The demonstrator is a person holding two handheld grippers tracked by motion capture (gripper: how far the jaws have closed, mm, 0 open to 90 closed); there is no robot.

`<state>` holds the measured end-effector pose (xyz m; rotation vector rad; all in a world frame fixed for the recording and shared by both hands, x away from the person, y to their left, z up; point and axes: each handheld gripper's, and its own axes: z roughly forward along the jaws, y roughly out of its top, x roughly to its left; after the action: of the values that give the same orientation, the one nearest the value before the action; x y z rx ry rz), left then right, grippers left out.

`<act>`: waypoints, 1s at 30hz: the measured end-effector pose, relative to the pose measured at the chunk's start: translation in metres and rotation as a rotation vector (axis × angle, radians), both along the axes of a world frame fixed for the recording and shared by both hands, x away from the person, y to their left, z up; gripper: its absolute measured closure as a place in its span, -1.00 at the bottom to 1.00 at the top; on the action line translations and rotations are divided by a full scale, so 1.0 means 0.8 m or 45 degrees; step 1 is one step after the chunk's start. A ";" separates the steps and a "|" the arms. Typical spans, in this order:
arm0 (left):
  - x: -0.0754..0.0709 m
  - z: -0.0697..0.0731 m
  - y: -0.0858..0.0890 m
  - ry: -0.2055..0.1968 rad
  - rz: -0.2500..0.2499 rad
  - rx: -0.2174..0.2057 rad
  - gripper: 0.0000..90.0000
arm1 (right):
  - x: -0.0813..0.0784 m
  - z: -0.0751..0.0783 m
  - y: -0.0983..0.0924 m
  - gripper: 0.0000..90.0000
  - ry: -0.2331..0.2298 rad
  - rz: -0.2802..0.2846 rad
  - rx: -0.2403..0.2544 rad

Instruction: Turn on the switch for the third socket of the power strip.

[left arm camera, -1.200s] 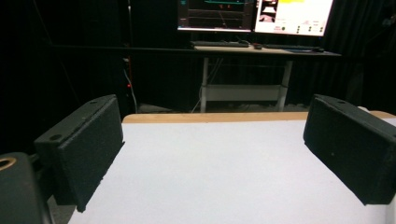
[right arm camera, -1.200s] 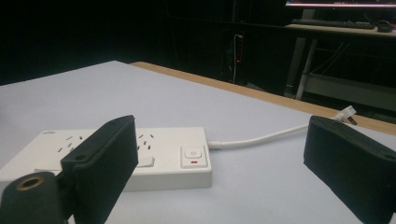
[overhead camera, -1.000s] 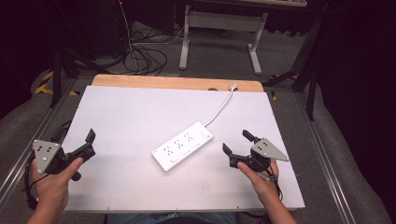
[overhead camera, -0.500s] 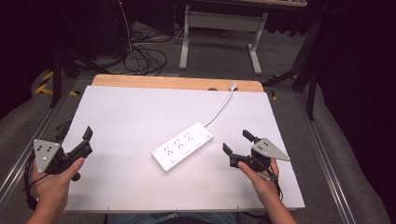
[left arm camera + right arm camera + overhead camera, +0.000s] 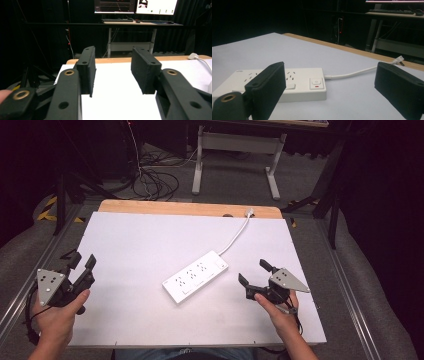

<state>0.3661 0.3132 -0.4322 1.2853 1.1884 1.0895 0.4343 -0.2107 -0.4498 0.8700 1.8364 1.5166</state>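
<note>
1. At the bottom left of the high view, the person's left hand [image 5: 55, 317] holds the left tool [image 5: 83, 264] over the left edge of the white table [image 5: 130, 245].
2. The jaws of the left tool stand partly apart. They have just been closing, and nothing is between them. In the left gripper view only bare white table shows in the gap.
3. At the lower right of the high view, the person's right hand [image 5: 280, 312] holds the right tool [image 5: 254, 271]. Its jaws are wide apart and hold nothing.
4. The right tool points toward the middle of the frame, at the white power strip [image 5: 195, 276]. The tool is near the strip but does not touch it.
5. The power strip lies flat in the middle of the table, turned at a slant. In the right gripper view it sits at the lower left, partly behind the left jaw, and its switch [image 5: 316, 83] has a small red mark.
6. A white cord [image 5: 236, 236] runs from the strip up to the far edge of the table, and ends in a white plug [image 5: 249, 212] on the wooden strip [image 5: 175, 208] there.
7. Behind the table, at the top of the high view, black cables [image 5: 150, 182] lie on the grey floor [image 5: 225, 185].
</note>
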 end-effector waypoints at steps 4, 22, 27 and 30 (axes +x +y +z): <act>-0.001 0.001 0.002 0.000 -0.016 -0.006 0.49 | 0.000 0.000 0.000 -0.77 0.000 0.000 0.001; -0.002 0.003 0.007 0.011 -0.069 -0.011 0.92 | 0.000 0.000 0.000 -0.77 0.001 0.004 0.001; -0.002 0.004 0.007 0.009 -0.103 0.002 0.99 | 0.000 0.000 0.000 -0.77 0.001 0.004 0.002; -0.003 0.005 0.007 0.008 -0.118 0.014 1.00 | 0.000 0.000 0.000 -0.77 0.001 0.004 0.003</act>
<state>0.3638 0.3184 -0.4284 1.3396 1.1181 1.0266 0.4339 -0.2108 -0.4497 0.8697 1.8379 1.5206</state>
